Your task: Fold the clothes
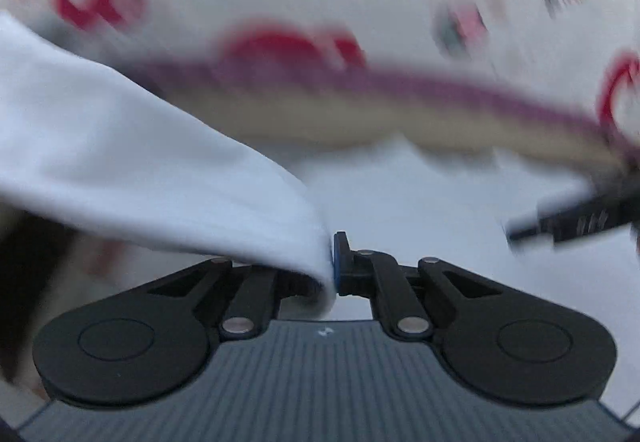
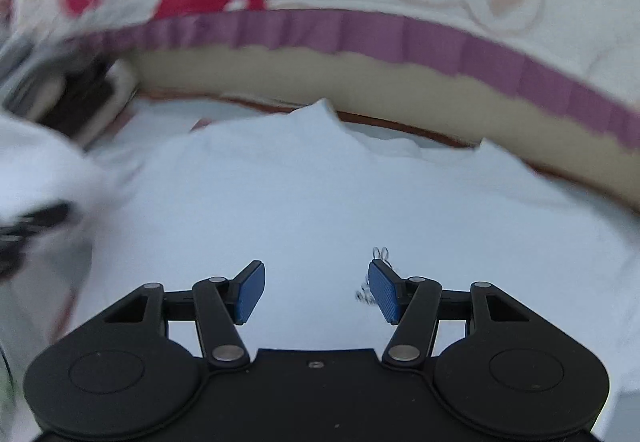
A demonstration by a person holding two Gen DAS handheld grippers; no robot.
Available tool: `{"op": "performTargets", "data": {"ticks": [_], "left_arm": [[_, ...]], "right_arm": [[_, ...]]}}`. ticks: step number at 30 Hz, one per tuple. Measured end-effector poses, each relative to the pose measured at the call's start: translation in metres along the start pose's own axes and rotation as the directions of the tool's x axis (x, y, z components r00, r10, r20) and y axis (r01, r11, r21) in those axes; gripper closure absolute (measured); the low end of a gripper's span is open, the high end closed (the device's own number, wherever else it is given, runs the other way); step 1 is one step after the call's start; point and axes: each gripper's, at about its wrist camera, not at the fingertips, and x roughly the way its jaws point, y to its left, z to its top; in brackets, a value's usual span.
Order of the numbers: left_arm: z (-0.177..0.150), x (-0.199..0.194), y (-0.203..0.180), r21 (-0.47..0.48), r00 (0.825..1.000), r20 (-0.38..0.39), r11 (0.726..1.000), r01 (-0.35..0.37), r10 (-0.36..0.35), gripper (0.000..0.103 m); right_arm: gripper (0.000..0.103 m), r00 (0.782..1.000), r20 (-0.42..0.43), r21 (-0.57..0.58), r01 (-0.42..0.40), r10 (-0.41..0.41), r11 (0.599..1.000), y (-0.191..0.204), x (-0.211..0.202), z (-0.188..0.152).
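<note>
— What do we hold in the left gripper (image 1: 334,262)?
— Its jaws pinch a fold of the plain white cloth garment (image 1: 132,162), draped to its left.
— And our right gripper (image 2: 316,292)?
— Jaws apart, gripping nothing; the garment lies spread just ahead beneath it, before the purple-trimmed printed cover (image 2: 360,30).

Black linkages, silver pivots, seemingly blue-padded fingers (image 2: 252,292)

No writing can be read: the small dark print on the white cloth garment (image 2: 378,274) is too tiny and blurred.
</note>
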Motion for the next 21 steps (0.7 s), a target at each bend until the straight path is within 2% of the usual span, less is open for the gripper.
{"op": "performTargets", "data": {"ticks": [2, 4, 6, 8, 10, 11, 13, 14, 15, 17, 18, 19, 21], "left_arm": [[-0.013, 0.013, 0.005, -0.107, 0.993, -0.114, 0.994, 0.030, -0.043, 0.093], [-0.020, 0.007, 0.021, -0.243, 0.985, -0.159, 0.970, 0.028, -0.068, 0.089], [-0.017, -0.023, 0.025, -0.218, 0.994, -0.095, 0.976, 0.028, -0.050, 0.082], [-0.011, -0.048, 0.029, -0.183, 1.000, -0.021, 0.983, -0.006, 0.002, 0.063], [-0.008, -0.067, 0.046, -0.235, 0.999, 0.024, 0.971, -0.034, 0.040, 0.062], [-0.009, -0.069, 0.059, -0.288, 0.999, 0.012, 0.957, -0.040, 0.045, 0.062], [-0.013, -0.068, 0.088, -0.401, 0.998, -0.032, 0.914, -0.055, 0.046, 0.062], [-0.019, -0.063, 0.103, -0.463, 0.998, -0.058, 0.885, -0.058, 0.034, 0.062], [-0.028, -0.056, 0.120, -0.548, 0.997, -0.076, 0.836, -0.042, 0.000, 0.062], [-0.050, -0.044, 0.152, -0.719, 0.994, -0.084, 0.695, -0.013, -0.068, 0.062], [-0.057, -0.043, 0.161, -0.753, 0.995, -0.082, 0.657, -0.026, -0.054, 0.062], [-0.061, -0.044, 0.166, -0.769, 0.996, -0.083, 0.638, -0.046, -0.029, 0.062], [-0.061, -0.042, 0.170, -0.746, 0.996, -0.090, 0.663, -0.067, 0.000, 0.061]], "right_arm": [[0.040, 1.000, 0.014, -0.096, 0.008, -0.006, 0.995, 0.010, -0.005, -0.003], [0.040, 1.000, 0.024, -0.125, -0.006, 0.009, 0.992, 0.016, -0.009, 0.002], [0.041, 0.999, 0.039, -0.170, 0.024, -0.018, 0.985, 0.027, -0.014, 0.009], [0.041, 0.996, 0.072, -0.320, 0.065, -0.044, 0.945, 0.053, -0.024, 0.011], [0.041, 0.996, 0.092, -0.445, 0.024, 0.019, 0.895, 0.078, -0.033, 0.013], [0.040, 0.994, 0.089, -0.487, -0.014, 0.066, 0.873, 0.089, -0.036, 0.014], [0.040, 0.985, 0.071, -0.547, -0.094, 0.158, 0.832, 0.111, -0.035, 0.015], [0.040, 0.977, 0.060, -0.575, -0.133, 0.203, 0.807, 0.122, -0.034, 0.015], [0.040, 0.971, 0.042, -0.605, -0.165, 0.237, 0.779, 0.134, -0.030, 0.014], [0.040, 0.968, 0.008, -0.661, -0.184, 0.252, 0.728, 0.157, -0.020, 0.012], [0.040, 0.971, 0.011, -0.699, -0.164, 0.239, 0.696, 0.170, -0.017, 0.009], [0.040, 0.973, 0.024, -0.732, -0.139, 0.229, 0.667, 0.184, -0.015, 0.005], [0.040, 0.973, 0.024, -0.778, -0.127, 0.231, 0.616, 0.207, -0.009, 0.000]]}}
